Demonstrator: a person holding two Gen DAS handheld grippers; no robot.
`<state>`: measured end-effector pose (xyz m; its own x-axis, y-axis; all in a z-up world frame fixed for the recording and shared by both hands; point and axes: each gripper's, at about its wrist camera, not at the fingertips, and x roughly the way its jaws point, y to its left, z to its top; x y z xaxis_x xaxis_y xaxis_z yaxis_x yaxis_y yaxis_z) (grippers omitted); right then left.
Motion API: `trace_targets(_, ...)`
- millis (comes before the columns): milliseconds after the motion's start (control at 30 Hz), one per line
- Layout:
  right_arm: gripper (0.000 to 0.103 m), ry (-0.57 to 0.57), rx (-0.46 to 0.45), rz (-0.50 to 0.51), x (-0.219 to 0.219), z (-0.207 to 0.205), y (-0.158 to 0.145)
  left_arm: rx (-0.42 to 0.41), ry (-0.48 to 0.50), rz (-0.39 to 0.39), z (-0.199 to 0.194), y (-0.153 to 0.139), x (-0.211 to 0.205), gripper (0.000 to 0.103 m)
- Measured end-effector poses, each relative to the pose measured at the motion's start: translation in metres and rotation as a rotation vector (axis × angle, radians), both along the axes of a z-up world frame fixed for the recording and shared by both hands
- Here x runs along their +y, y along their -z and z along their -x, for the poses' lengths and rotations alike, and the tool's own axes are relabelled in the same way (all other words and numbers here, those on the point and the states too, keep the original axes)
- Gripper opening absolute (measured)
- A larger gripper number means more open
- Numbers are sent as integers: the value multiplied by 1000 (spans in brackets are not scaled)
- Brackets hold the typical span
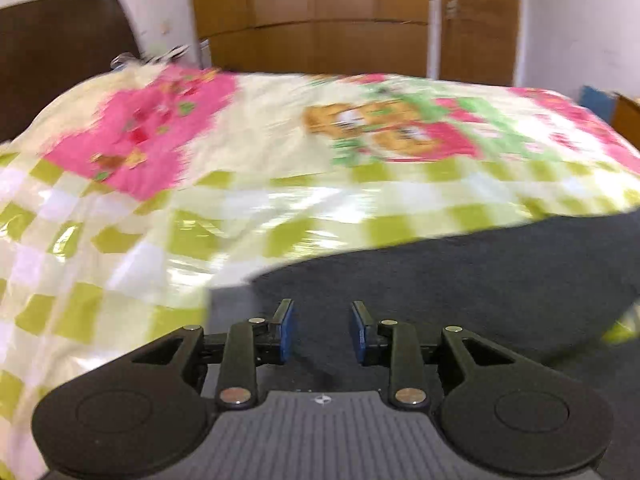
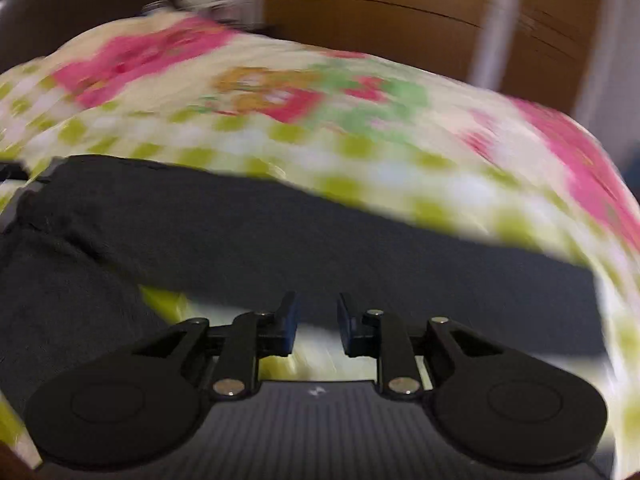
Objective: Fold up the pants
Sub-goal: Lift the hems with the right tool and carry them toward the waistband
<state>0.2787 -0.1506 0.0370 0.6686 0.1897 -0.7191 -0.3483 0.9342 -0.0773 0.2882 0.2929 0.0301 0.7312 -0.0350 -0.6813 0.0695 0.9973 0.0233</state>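
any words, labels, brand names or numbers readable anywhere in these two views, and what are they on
No readable text in either view.
Small pale emblem on the left tongs housing: a logo mark, no letters legible.
A like emblem on the right tongs housing: blurred, unreadable.
The bedspread print shows cartoon figures and checks, too blurred to tell whether it has lettering.
The dark pants show no label or tag.

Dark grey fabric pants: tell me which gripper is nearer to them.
Left. The left gripper hovers open directly over the dark grey fabric pants; the right gripper sits open at their near edge, above the checked bedspread.

Bright, even light; heavy motion blur; fisheye bending at edges.
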Motion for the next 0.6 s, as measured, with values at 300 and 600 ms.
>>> trace_targets(300, 42, -282, -22, 167, 82, -131, 37, 141, -35, 12, -64, 43, 38, 59)
trace_targets(600, 48, -374, 85, 272, 98, -148, 68, 212, 28, -22, -76, 56, 33, 66)
